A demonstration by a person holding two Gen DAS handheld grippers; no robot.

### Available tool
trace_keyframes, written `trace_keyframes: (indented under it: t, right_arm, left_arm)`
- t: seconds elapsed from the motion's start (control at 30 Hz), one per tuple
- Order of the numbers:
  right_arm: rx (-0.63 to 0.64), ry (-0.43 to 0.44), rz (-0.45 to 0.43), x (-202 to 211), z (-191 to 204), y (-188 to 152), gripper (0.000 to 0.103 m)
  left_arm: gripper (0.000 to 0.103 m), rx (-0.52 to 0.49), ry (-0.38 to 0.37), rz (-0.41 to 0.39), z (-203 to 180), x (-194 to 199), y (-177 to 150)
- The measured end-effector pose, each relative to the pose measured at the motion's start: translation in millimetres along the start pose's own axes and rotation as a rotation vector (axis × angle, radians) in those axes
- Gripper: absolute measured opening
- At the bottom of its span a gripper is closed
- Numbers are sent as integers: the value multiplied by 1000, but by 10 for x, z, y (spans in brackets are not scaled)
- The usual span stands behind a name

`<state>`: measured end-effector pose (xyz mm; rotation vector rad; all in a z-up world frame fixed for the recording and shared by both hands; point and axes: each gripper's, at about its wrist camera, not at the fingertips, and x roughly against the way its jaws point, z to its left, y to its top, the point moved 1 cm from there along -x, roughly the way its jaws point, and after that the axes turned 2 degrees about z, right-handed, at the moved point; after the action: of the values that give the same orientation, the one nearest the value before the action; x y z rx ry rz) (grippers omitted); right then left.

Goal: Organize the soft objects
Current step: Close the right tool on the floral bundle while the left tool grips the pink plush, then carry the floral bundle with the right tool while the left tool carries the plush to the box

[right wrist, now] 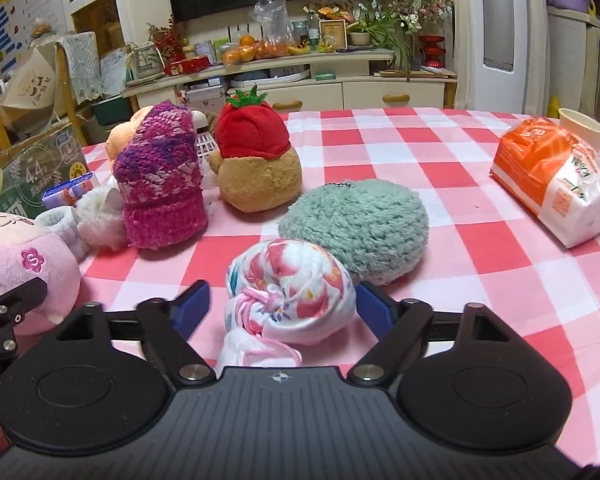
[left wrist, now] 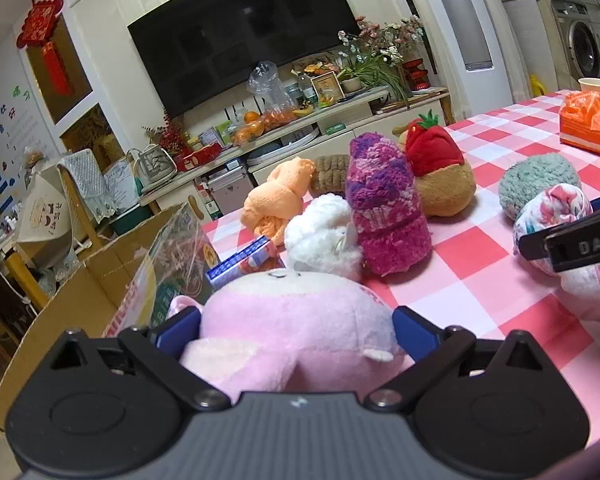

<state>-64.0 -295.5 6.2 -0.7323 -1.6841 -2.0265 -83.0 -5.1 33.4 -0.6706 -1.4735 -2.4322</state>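
Note:
My left gripper (left wrist: pixel 296 330) has its blue pads pressed on both sides of a pink plush pig (left wrist: pixel 296 320), which also shows in the right wrist view (right wrist: pixel 20 264). My right gripper (right wrist: pixel 282 306) is open around a floral cloth bundle (right wrist: pixel 292 292), with a gap at the left pad; the bundle also shows in the left wrist view (left wrist: pixel 552 208). On the checked tablecloth (right wrist: pixel 440 152) stand a purple knit hat (right wrist: pixel 160 184), a brown plush with a strawberry cap (right wrist: pixel 256 160), a teal fluffy ball (right wrist: pixel 356 228), a white fluffy toy (left wrist: pixel 324 236) and an orange plush (left wrist: pixel 280 200).
A cardboard box (left wrist: pixel 100 280) with a printed package stands at the table's left edge. A small blue box (left wrist: pixel 240 262) lies beside it. An orange-and-white bag (right wrist: pixel 552 184) and a paper cup (right wrist: pixel 582 128) are at the right. A TV cabinet stands behind.

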Motion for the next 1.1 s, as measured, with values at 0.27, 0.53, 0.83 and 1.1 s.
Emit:
trace_keyframes:
  t: [0.27,0.53,0.83,1.1]
  right_arm:
    - [5,-4,-2,-107,41,16,78]
    - [-9,4,-16,-109,46,40,77]
    - [9,29,-43,-25,157,61,76]
    - [46,53,-80,94,331,96,76]
  left_arm:
    - [93,16,-13,10,32,-17,88]
    - [91,89,-63,39,150,-47,146]
    - [91,180,-137,32,325,10,238]
    - [91,239,-166,-16,538,135,353]
